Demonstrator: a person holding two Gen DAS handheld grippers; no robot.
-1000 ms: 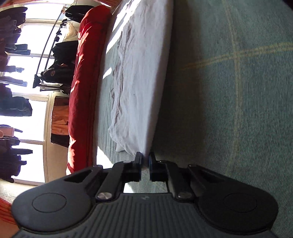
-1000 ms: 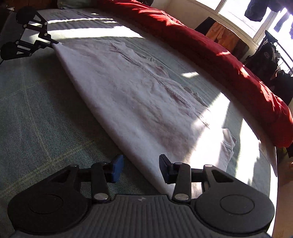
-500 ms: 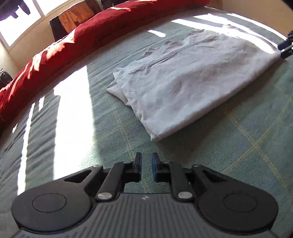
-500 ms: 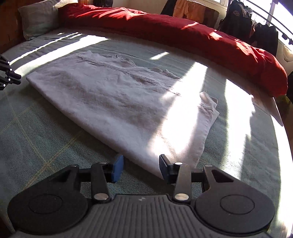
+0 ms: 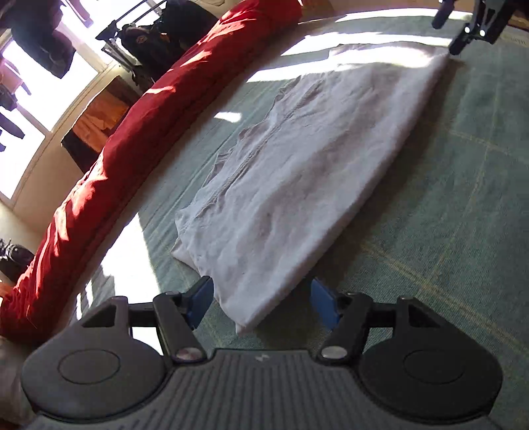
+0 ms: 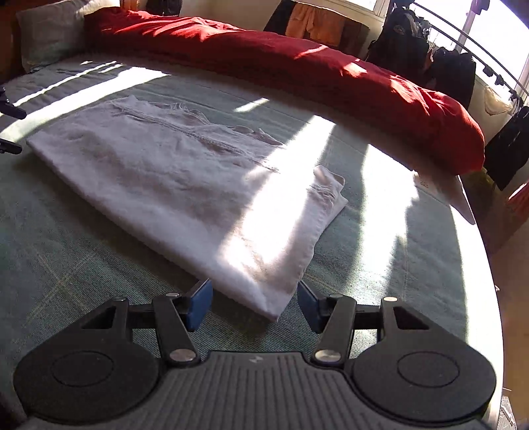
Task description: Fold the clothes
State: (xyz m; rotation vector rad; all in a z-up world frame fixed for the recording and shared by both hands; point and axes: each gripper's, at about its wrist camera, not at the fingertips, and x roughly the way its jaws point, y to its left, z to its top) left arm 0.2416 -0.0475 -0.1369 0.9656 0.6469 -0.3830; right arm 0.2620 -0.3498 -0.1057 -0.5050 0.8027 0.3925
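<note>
I hold my left gripper (image 5: 261, 299) low over the bed (image 5: 446, 205), its jaws opening, and one near corner of the folded white garment (image 5: 297, 185) lies between the blue pads (image 5: 198, 299) without either pad pressing on it. My right gripper (image 6: 253, 302) stands the same way at the garment's (image 6: 185, 185) other near corner: its jaws are opening too, the cloth's corner sits in the gap, and the pads (image 6: 198, 304) are clear of it on both sides. The garment lies flat on the bed's green cover (image 6: 82, 258), folded into a long strip that runs along the middle of the bed, with a smooth folded edge toward me and the looser, rumpled layers and a seam on the far side. In the left wrist view the right gripper (image 5: 463, 29) shows small at the far end of the strip, near the top right. A rolled red duvet (image 6: 314, 76) lies along the far edge of the bed, well apart from the garment, and a pale pillow (image 6: 49, 36) sits at the bed's far left corner in the right wrist view. Bands of sunlight cross the cover and the cloth. Beyond the far edge dark clothes (image 6: 453, 72) hang on a rack before a bright window (image 5: 20, 132).
</note>
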